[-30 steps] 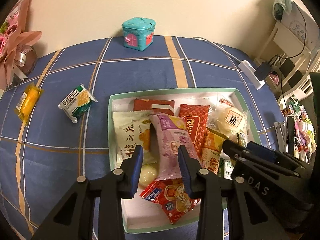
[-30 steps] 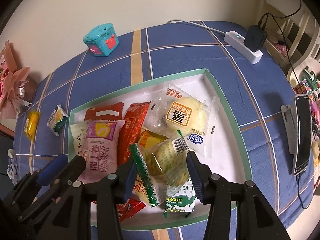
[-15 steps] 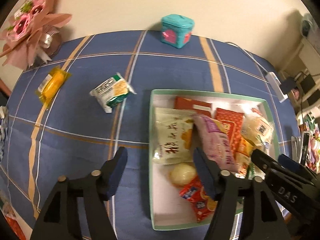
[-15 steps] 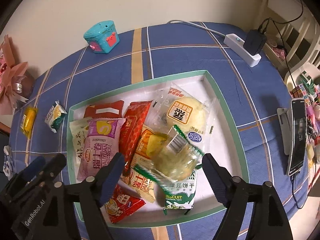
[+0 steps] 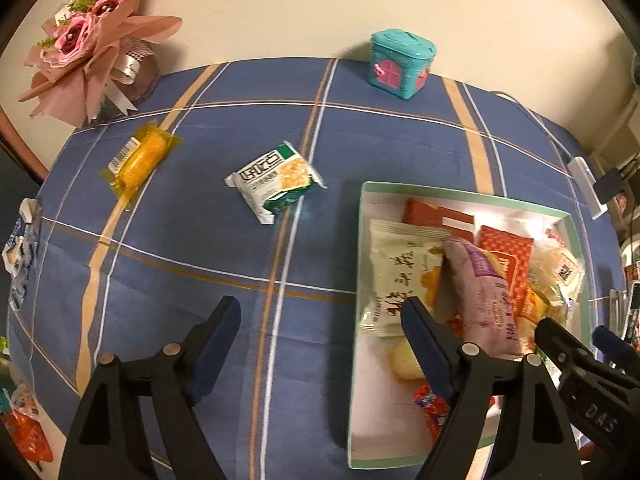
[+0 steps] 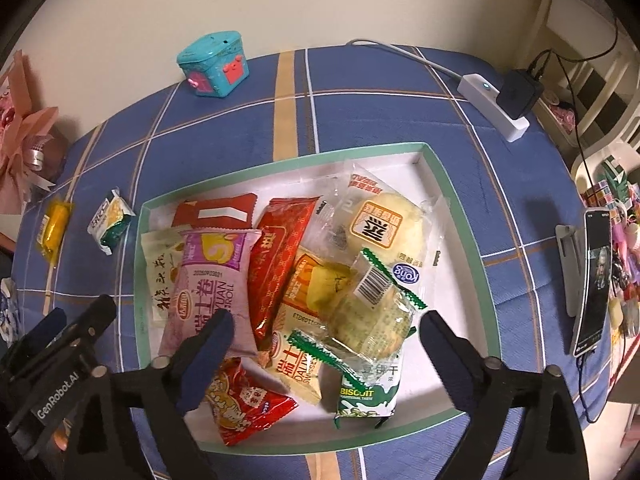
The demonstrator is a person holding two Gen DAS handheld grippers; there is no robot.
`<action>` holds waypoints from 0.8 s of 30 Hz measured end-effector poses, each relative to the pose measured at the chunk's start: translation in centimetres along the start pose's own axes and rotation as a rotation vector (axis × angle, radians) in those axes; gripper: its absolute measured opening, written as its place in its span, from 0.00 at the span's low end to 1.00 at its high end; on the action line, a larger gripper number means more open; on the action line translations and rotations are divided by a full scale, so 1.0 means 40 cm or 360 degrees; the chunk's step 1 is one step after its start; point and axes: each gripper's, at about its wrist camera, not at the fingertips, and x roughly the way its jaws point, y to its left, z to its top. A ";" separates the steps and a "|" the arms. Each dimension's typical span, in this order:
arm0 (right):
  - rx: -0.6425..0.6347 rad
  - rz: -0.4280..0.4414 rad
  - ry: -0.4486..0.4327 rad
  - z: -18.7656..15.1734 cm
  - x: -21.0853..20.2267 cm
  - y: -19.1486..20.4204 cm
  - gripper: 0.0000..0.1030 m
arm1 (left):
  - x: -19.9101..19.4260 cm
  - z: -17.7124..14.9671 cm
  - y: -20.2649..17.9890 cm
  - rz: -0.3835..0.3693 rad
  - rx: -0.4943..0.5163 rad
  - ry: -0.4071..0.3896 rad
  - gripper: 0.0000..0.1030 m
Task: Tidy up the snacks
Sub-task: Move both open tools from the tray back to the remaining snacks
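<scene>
A green-rimmed white box (image 6: 460,208) holds several snack packets, among them a purple roll packet (image 6: 212,280) and a clear green-edged pastry packet (image 6: 372,316). The box also shows in the left wrist view (image 5: 362,216). A green-and-white cracker packet (image 5: 276,180) and a yellow packet (image 5: 138,158) lie loose on the blue cloth left of the box. My left gripper (image 5: 320,322) is open and empty above the cloth at the box's left edge. My right gripper (image 6: 326,338) is open and empty above the box, over the pastry packet.
A teal toy house (image 5: 400,62) stands at the back by the wall. A pink bouquet (image 5: 88,44) sits at the back left. A power strip (image 6: 494,112) with cable lies at the back right, and a phone on a stand (image 6: 592,276) is at the right edge.
My left gripper has let go of the purple roll packet, opened wide and moved left out of the box. My right gripper has released the pastry packet into the box and opened wide.
</scene>
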 end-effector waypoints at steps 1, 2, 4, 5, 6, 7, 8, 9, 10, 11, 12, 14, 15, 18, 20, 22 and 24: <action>-0.0005 0.0000 -0.0002 0.000 0.000 0.003 1.00 | 0.002 0.000 0.003 0.0007 -0.0003 0.0003 0.81; -0.0009 0.0000 -0.0004 0.000 -0.001 0.004 1.00 | 0.004 0.000 0.005 0.0016 -0.0005 0.0007 0.85; -0.0014 0.0001 -0.0002 -0.001 0.001 0.007 1.00 | 0.007 0.000 0.008 0.0042 -0.0009 0.0009 0.97; -0.0016 -0.0001 0.0000 -0.002 0.002 0.008 1.00 | 0.006 0.000 0.008 0.0053 -0.0012 0.0006 0.98; -0.0021 -0.0004 0.0001 -0.002 0.002 0.009 1.00 | 0.007 0.000 0.009 0.0056 -0.0012 0.0007 0.98; -0.0025 -0.0006 0.0001 -0.002 0.002 0.009 1.00 | 0.008 0.000 0.010 0.0057 -0.0013 0.0010 0.98; -0.0030 -0.0013 0.0002 -0.003 0.002 0.011 1.00 | 0.008 0.000 0.011 0.0057 -0.0015 0.0013 0.98; -0.0031 -0.0015 0.0004 -0.003 0.003 0.011 1.00 | 0.009 0.000 0.011 0.0059 -0.0015 0.0014 0.98; -0.0032 -0.0013 0.0004 -0.002 0.003 0.010 1.00 | 0.009 -0.001 0.011 0.0062 -0.0013 0.0016 0.98; -0.0030 -0.0013 0.0004 -0.002 0.003 0.011 1.00 | 0.010 -0.001 0.012 0.0067 -0.0009 0.0017 0.98; -0.0032 -0.0013 0.0004 -0.001 0.002 0.011 1.00 | 0.010 -0.001 0.012 0.0068 -0.0007 0.0018 0.98; -0.0034 -0.0015 0.0003 0.000 0.000 0.012 1.00 | 0.012 -0.001 0.015 0.0065 -0.0007 0.0020 0.98; -0.0033 -0.0015 0.0004 0.000 -0.001 0.014 1.00 | 0.012 0.000 0.017 0.0061 -0.0005 0.0022 0.98; -0.0037 -0.0014 0.0013 -0.001 0.000 0.024 1.00 | 0.016 0.002 0.025 0.0066 0.0000 0.0033 0.98; -0.0043 -0.0010 0.0020 -0.001 0.000 0.035 1.00 | 0.018 0.003 0.037 0.0074 -0.0014 0.0041 0.98; -0.0054 0.0000 0.0022 0.000 -0.001 0.049 1.00 | 0.020 0.004 0.055 0.0077 -0.0048 0.0049 0.98; -0.0070 0.0019 0.0021 0.000 -0.004 0.070 1.00 | 0.022 0.005 0.084 0.0084 -0.0097 0.0057 0.98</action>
